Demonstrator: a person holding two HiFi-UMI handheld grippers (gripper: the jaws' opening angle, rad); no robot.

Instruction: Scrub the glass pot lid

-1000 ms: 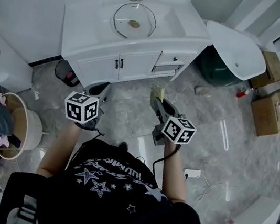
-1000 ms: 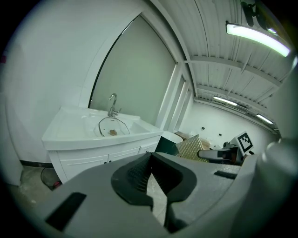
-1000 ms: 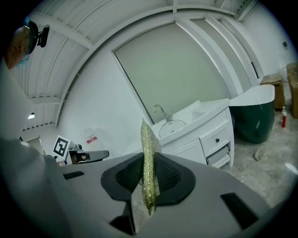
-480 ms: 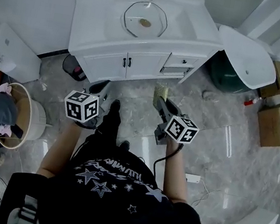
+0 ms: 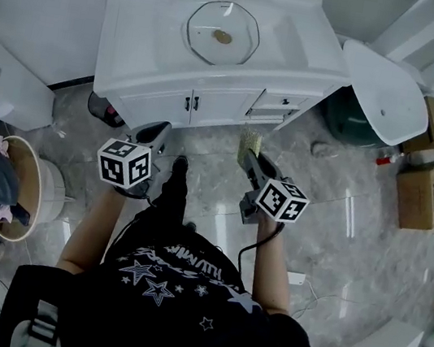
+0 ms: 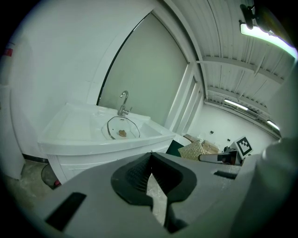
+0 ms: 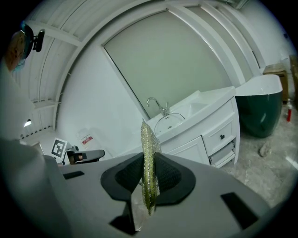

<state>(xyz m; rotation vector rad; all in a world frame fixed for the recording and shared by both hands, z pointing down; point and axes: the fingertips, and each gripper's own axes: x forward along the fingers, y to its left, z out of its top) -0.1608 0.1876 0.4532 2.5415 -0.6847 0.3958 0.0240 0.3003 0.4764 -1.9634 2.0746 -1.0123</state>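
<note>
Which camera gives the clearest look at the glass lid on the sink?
The head view: it looks down on the whole glass lid. The left gripper view shows the lid small and slanted; the right gripper view, smaller still.

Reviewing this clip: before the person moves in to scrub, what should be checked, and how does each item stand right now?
1. Scouring pad gripped by the right tool: ok, jaws shut on it, pad upright.
2. Left tool free to steady the lid: ok, jaws closed on nothing, so they need opening first.
3. Glass pot lid located: ok, lying in the basin of the white vanity.
4. Tools at the lid: not ok, both are short of the vanity front.
5. Lid wet or soapy: cannot tell.
</note>
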